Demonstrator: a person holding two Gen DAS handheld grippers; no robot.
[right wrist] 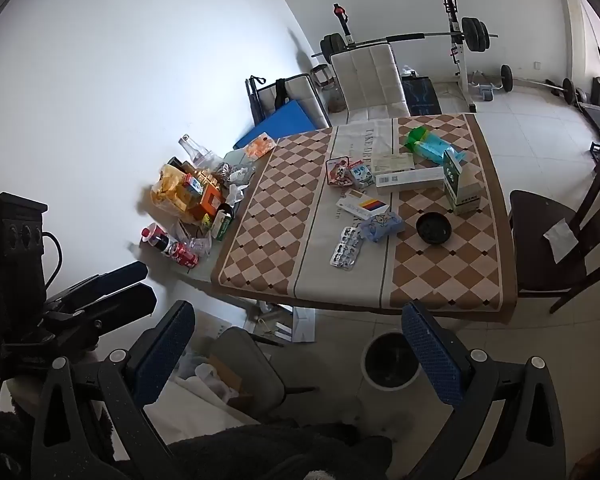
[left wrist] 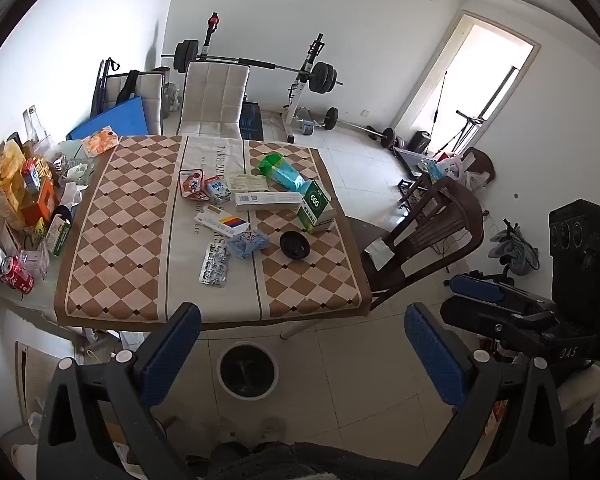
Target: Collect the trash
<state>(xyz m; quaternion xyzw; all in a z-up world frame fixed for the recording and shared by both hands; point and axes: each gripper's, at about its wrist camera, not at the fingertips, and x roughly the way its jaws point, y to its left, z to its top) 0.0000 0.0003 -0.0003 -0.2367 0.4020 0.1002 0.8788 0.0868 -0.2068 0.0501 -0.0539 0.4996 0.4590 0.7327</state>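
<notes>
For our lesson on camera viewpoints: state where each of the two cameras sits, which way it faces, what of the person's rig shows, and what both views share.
Left wrist: sits on the left gripper, open, facing the table from its near edge; the right gripper shows at right.
Right wrist: sits on the right gripper, open, facing the same table from further right; the left gripper shows at left.
Shared: black lid, trash bin, barbell rack.

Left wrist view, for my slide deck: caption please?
Open left gripper hovers above a floor bin, facing packaging litter on a checkered tablecloth; open right gripper alongside.
</notes>
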